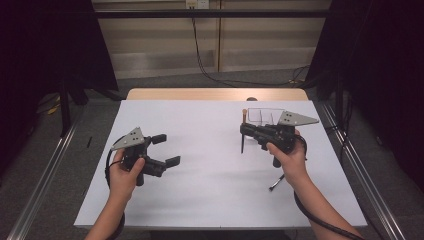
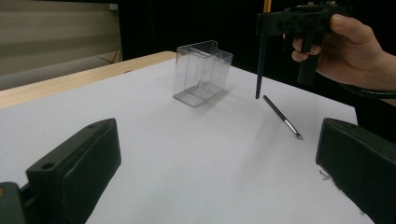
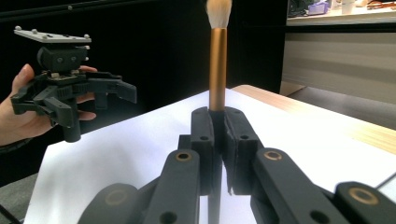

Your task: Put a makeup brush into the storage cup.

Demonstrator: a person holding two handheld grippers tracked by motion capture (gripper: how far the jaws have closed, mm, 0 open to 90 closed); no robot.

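My right gripper (image 1: 243,130) is shut on a makeup brush (image 1: 242,140) and holds it upright above the white table (image 1: 210,200), just left of a clear plastic box (image 1: 262,116). In the right gripper view the jaws (image 3: 219,128) clamp the brush's dark handle below its copper ferrule (image 3: 217,65), with pale bristles on top. In the left gripper view the brush handle (image 2: 259,70) hangs down with its tip near the table. My left gripper (image 1: 167,150) stands open over the table's left half, nothing between its fingers (image 2: 79,163).
A thin second brush (image 1: 276,183) lies on the table near my right forearm, also seen past the clear box (image 2: 201,72) as a slim brush (image 2: 282,116). A wooden strip (image 1: 215,94) edges the table's far side. Dark curtains flank both sides.
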